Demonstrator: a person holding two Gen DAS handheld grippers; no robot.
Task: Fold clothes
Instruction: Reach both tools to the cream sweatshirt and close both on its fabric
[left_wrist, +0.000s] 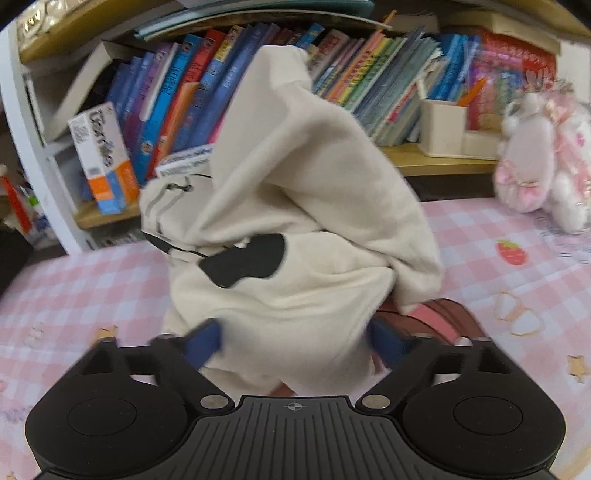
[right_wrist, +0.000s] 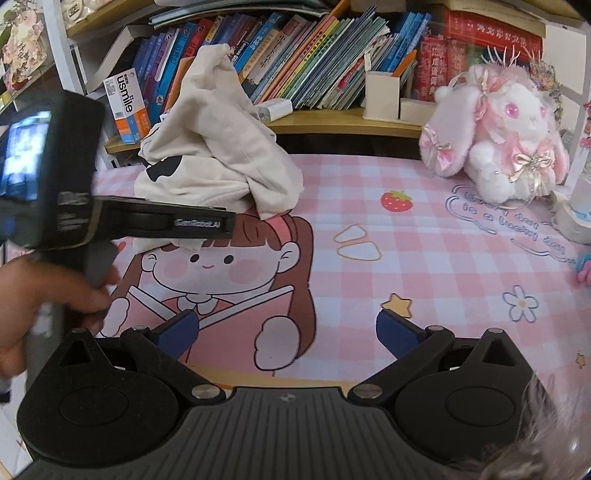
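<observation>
A cream garment (left_wrist: 295, 206) with black print lies bunched in a tall heap on the pink checked mat (left_wrist: 498, 295). My left gripper (left_wrist: 295, 341) reaches into the heap's lower near edge. Its blue pads (left_wrist: 207, 339) stand on either side of a fold of the cloth, apart, with the cloth filling the gap. The right wrist view shows the same garment (right_wrist: 218, 162) at the mat's far left. There the left gripper (right_wrist: 221, 221), held by a hand (right_wrist: 55, 295), meets it from the left. My right gripper (right_wrist: 288, 328) hangs open over the cartoon girl print, nothing between its fingers.
A shelf of leaning books (right_wrist: 295, 55) runs along the back, with a white pen holder (right_wrist: 382, 94) and an orange-and-blue box (right_wrist: 125, 107). A pink plush rabbit (right_wrist: 509, 140) sits at the mat's far right, and a pale cup-like thing (right_wrist: 580, 206) stands beside it.
</observation>
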